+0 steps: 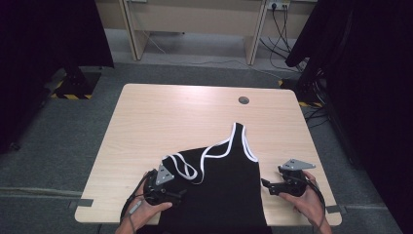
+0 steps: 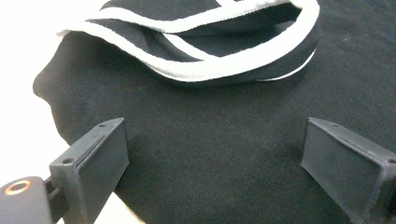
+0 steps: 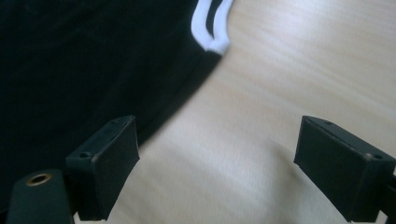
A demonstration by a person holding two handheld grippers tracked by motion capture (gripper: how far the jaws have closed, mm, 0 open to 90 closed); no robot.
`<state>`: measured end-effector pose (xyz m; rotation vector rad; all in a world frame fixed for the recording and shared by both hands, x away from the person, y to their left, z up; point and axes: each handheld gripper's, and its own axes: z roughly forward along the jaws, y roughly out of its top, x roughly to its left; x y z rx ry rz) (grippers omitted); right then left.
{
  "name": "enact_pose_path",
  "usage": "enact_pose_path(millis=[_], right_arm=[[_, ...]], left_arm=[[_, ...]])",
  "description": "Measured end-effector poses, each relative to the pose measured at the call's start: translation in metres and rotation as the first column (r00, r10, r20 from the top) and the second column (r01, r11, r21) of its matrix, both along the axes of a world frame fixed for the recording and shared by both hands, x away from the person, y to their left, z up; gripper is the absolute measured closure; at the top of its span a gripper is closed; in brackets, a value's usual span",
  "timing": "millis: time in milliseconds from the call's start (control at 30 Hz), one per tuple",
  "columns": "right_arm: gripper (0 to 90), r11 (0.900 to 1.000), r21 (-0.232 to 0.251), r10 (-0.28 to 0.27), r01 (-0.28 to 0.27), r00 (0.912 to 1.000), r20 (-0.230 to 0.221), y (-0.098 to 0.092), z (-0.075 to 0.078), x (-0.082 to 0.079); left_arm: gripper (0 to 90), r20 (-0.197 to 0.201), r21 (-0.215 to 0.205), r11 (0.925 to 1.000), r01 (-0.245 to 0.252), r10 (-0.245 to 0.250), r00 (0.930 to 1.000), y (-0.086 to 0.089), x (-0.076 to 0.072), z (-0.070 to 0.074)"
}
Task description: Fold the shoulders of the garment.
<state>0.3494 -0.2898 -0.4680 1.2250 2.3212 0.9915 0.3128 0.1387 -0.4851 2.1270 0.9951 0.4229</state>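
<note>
A black tank top [image 1: 221, 180] with white trim lies on the near half of the wooden table [image 1: 160, 117], one strap stretched toward the far right and the other folded over on its left shoulder. My left gripper [image 1: 180, 194] sits at that left edge. Its jaws stand wide apart over the black cloth [image 2: 215, 140], below the folded white-trimmed strap [image 2: 205, 70], with nothing pinched between them. My right gripper [image 1: 265, 185] rests on the table just right of the garment, open. Bare wood lies between its jaws, and the top's black edge [image 3: 93, 70] is at the left.
A round cable hole [image 1: 243, 100] sits near the table's far edge. Dark curtains hang at both sides, and desk legs and cables stand on the grey floor beyond. The person's hands [image 1: 146, 214] come in at the near edge.
</note>
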Motion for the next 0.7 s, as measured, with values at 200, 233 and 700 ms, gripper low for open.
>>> enact_pose_path(millis=[200,233,700], right_arm=[[13.9,0.999,0.040,0.009,-0.009,0.9999,0.009,0.009,0.009,0.017],[13.9,0.999,0.045,0.010,-0.011,0.9999,0.009,0.012,0.010,0.020],[17.4,0.999,0.038,0.022,-0.022,0.9997,0.012,0.034,0.018,0.071]], left_arm=[[6.2,-0.001,0.001,1.0000,0.001,-0.001,1.0000,0.000,0.000,0.000],[6.2,-0.001,0.001,1.0000,0.001,-0.001,1.0000,0.000,0.000,0.000],[6.5,-0.003,-0.001,1.0000,0.001,-0.001,1.0000,0.000,0.000,0.000]])
